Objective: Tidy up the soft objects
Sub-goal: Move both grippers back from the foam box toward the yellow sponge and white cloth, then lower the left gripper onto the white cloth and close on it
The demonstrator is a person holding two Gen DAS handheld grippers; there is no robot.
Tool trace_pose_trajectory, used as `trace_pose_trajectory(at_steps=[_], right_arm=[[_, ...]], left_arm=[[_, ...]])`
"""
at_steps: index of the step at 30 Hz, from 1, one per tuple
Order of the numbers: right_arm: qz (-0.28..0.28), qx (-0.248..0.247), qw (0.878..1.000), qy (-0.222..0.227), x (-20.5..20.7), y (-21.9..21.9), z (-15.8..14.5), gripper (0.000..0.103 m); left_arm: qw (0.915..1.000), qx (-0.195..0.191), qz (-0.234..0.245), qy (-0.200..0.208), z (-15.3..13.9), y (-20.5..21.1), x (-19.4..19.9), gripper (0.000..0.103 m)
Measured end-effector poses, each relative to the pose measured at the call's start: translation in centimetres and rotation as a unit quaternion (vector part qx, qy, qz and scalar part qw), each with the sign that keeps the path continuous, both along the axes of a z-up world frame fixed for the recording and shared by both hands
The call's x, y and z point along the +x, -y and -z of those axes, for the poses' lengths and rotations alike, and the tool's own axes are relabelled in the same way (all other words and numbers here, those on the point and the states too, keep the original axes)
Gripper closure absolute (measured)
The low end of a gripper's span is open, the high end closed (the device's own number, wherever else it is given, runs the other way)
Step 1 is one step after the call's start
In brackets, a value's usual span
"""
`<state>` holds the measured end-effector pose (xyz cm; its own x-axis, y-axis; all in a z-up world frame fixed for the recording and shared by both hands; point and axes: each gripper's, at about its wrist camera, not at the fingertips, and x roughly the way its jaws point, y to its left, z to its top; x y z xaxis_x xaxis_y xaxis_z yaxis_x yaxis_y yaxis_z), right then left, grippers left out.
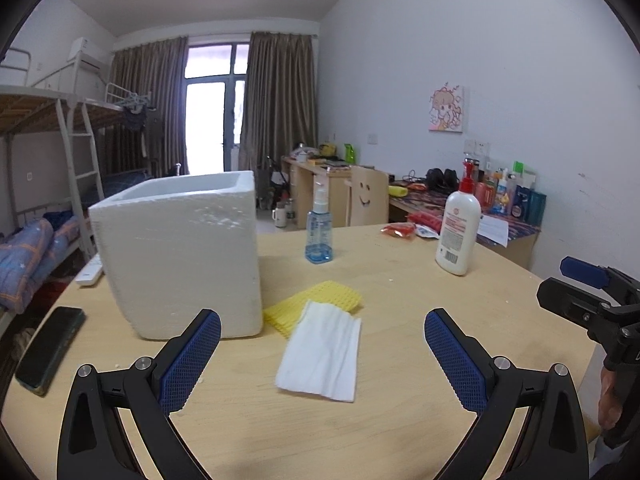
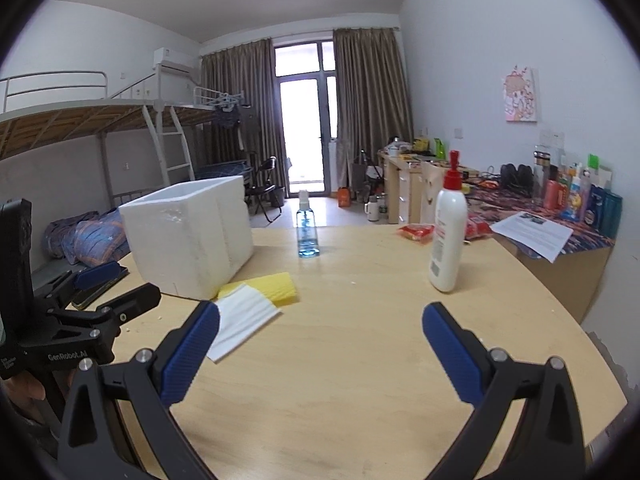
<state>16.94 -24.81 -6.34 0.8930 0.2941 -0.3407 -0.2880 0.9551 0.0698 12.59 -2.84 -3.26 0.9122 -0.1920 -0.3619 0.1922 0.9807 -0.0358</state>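
1. At the far left of my left wrist view, a dark phone [image 1: 50, 350] lies flat near the table [image 1: 400, 360] edge, with a white remote [image 1: 90, 274] just beyond it.
2. Next comes the white foam box [image 1: 178, 256], standing upright and open at the top; I cannot see inside it.
3. Just right of the box's near corner lies the yellow sponge cloth [image 1: 324, 300], flat on the wood, with the white folded cloth [image 1: 322, 354] overlapping its near edge.
4. My left gripper [image 1: 322, 358] hangs over the table with its blue pads spread wide, released, grasping nothing; the white cloth sits between the fingers in view.
5. Behind the cloths, a clear spray bottle [image 1: 319, 228] of blue liquid stands upright.
6. Further right stands a white lotion bottle [image 1: 458, 226] with a red pump, and a red snack packet [image 1: 398, 231] lies behind it.
7. My right gripper [image 2: 320, 354] is likewise released and empty, above bare wood; both cloths lie left of it, the white one beside its left finger.
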Motion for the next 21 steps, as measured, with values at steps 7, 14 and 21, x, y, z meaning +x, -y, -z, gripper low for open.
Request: trace_pose_trajectory(at_steps=[7, 14, 21], right_arm=[[0.009, 0.004, 1.0, -0.006, 0.6, 0.7, 0.3, 0.001], [0.005, 0.009, 1.0, -0.016, 1.4, 0.7, 0.9, 0.001], [0.002, 0.013, 0.999, -0.034, 2.6, 0.7, 1.6, 0.001]], left_arm=[[0.9999, 0.002, 0.006, -0.014, 0.2, 0.7, 0.8, 0.001], [0.9974, 0.002, 0.002, -0.073, 1.5, 1.1, 3.5, 0.001], [0.9938, 0.021, -0.006, -0.109, 2.8, 1.7, 5.6, 0.001]])
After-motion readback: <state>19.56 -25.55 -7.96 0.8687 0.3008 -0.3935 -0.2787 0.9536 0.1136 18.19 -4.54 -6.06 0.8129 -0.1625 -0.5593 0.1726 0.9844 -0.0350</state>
